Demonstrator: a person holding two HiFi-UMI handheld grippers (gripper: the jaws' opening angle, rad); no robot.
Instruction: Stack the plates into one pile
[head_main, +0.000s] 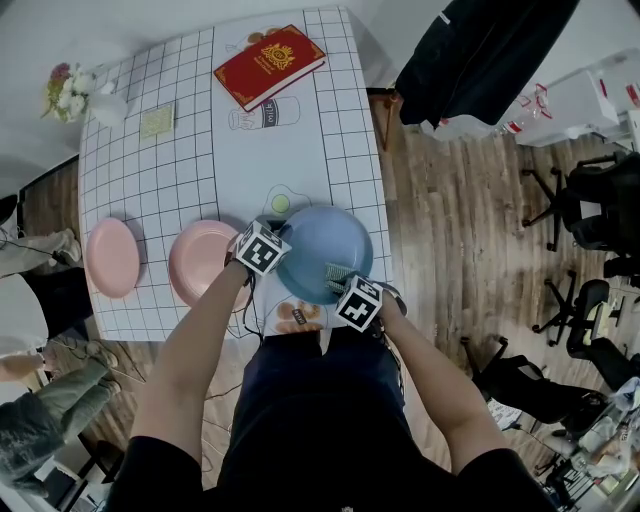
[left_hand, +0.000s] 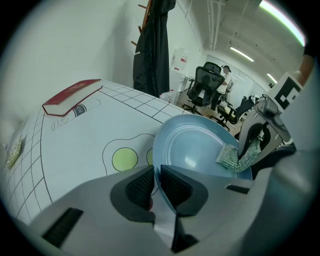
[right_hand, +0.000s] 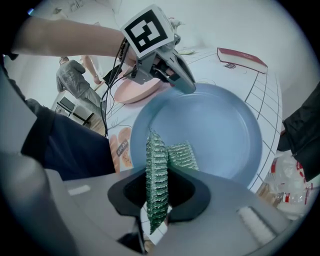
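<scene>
A blue plate hangs over the near right part of the table, held by both grippers. My left gripper is shut on its left rim, one jaw over the rim and one under it. At the near rim my right gripper is shut on the plate, with a green ridged pad lying on the plate's inner face. Two pink plates rest on the table to the left: one right beside the blue plate, partly hidden by my left arm, the other further left.
A red book lies at the far end of the checked tablecloth, and flowers stand at the far left corner. A person's legs are beside the table's left edge. Office chairs and a dark coat are to the right.
</scene>
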